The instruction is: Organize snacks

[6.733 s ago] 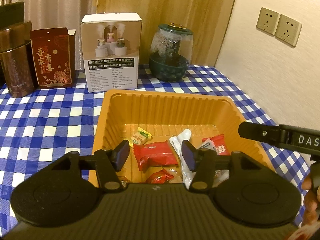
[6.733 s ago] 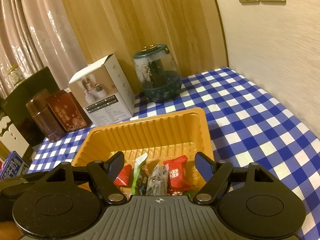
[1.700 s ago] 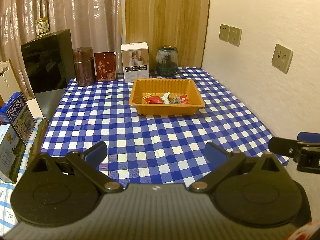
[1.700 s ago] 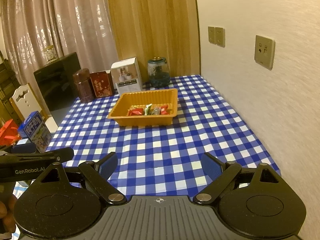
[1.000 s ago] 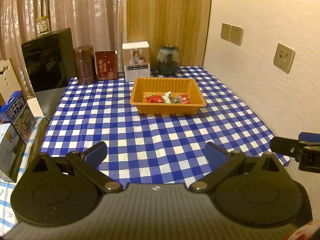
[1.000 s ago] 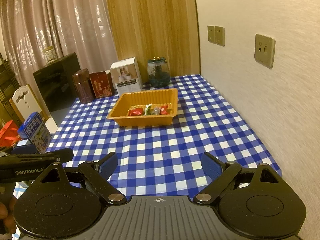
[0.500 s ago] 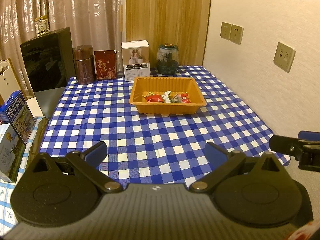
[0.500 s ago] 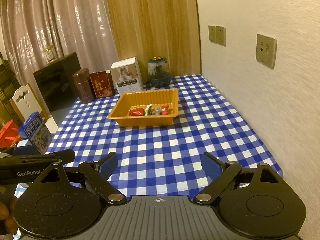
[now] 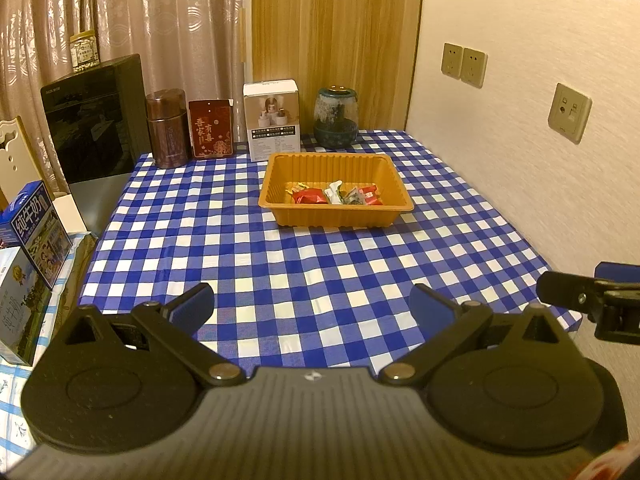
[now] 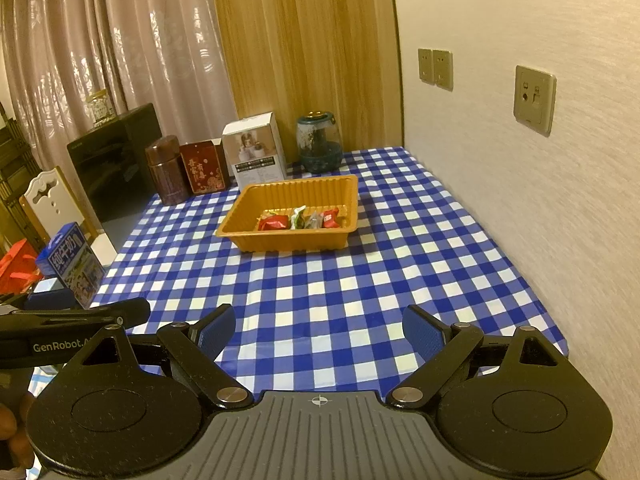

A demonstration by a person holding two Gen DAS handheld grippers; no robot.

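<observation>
An orange plastic tray (image 9: 280,216) (image 10: 240,236) stands far back on the blue-and-white checked table. Several wrapped snacks (image 9: 334,195) (image 10: 300,220) lie along its near side: red packets, a white-green one and a clear one. My left gripper (image 9: 314,308) hangs open over the table's near edge, well short of the tray, nothing between its fingers. My right gripper (image 10: 318,330) is also open and empty, at the same distance from the tray. Each gripper shows at the edge of the other's view.
Behind the tray stand a white carton (image 9: 272,120), a green glass jar (image 9: 335,118), a red box (image 9: 211,129) and a brown canister (image 9: 167,128). A wall with sockets runs along the right. Milk cartons (image 9: 34,232) and a black cabinet (image 9: 94,120) are at the left.
None in the last second. Since several seconds ago both grippers have drawn far back from the tray to the table's near edge, and the left one has opened wider.
</observation>
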